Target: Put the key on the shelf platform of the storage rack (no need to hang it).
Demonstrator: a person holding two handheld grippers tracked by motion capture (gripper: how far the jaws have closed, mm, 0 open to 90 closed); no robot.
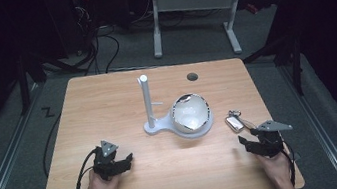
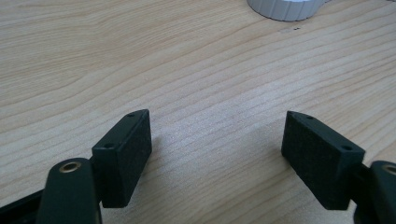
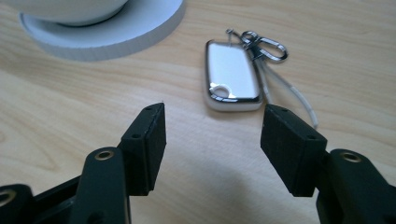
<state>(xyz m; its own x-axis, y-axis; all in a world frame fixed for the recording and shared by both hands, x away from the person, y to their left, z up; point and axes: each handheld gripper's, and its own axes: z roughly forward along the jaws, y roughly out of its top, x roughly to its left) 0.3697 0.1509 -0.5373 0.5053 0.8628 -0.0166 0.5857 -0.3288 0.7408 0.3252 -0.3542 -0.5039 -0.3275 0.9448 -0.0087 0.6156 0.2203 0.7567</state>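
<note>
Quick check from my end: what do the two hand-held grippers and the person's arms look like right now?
Both are black. The left hand-held gripper and the right hand-held gripper each carry a grey three-cornered plate on top and trail a black cable. Close up, each has two flat rectangular black pads with small screw holes, on arms with brass-coloured pivot rings. The forearms are bare, with no sleeves in view.

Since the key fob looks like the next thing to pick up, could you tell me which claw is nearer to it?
Right. The right claw sits open just short of the key fob; the left claw rests open across the table, beyond the white stand.

White stand (image 1: 150, 108), bowl (image 1: 190, 113), table (image 1: 106, 98)
</note>
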